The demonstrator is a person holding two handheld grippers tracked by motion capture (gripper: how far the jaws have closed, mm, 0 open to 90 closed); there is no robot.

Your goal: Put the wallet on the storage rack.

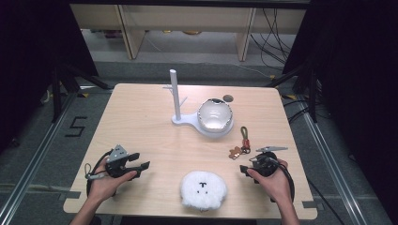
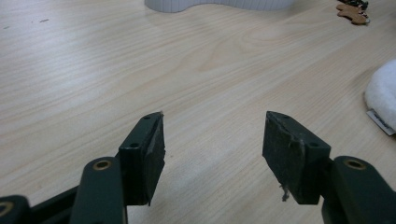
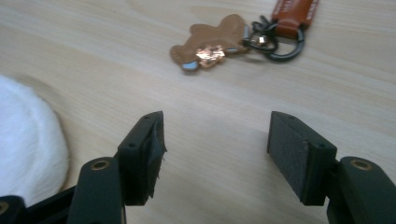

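The right gripper [image 1: 248, 167], jaws spread and empty, is hovering just beside the brown bear-shaped keychain with orange strap [image 3: 219, 42], which is lying on the wooden table [image 1: 141, 122], its length running away from the jaws. The left gripper [image 1: 140, 161], also spread, is sitting farther off.

High view looks down on the table [image 1: 155, 140]; both tool views skim it closely, forward.

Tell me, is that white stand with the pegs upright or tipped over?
Upright: the white stand rises straight from its base on the table.
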